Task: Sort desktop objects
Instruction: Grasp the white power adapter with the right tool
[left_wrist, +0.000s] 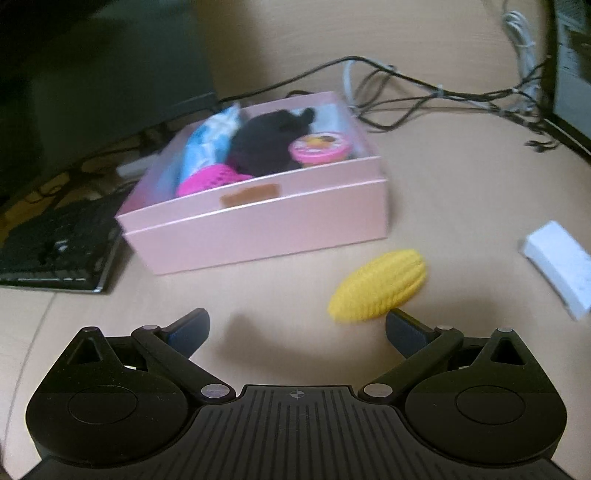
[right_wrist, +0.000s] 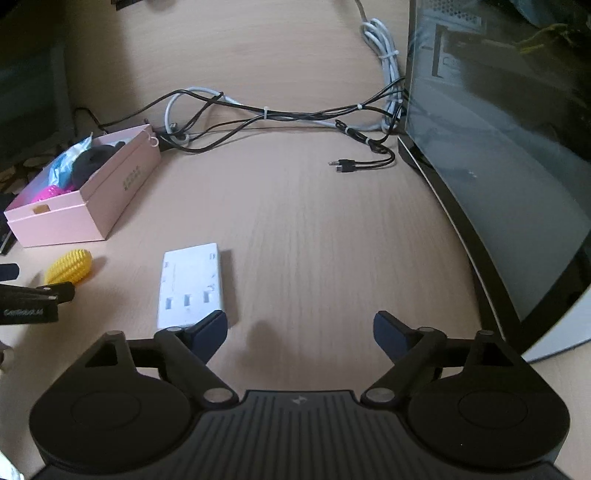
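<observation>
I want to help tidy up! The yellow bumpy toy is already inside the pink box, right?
Not quite. The yellow bumpy toy lies on the desk in front of the pink box, not inside it. The left wrist view shows it clearly.

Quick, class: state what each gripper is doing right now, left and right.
Left gripper: open, holding nothing; the yellow corn toy lies just beyond its right finger.
Right gripper: open, empty; the white power strip lies by its left finger.

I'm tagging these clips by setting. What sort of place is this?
Most likely a home or office computer desk: a light wood desktop with a keyboard at one side, a tangle of cables, and what looks like a computer case with a glass panel.
</observation>
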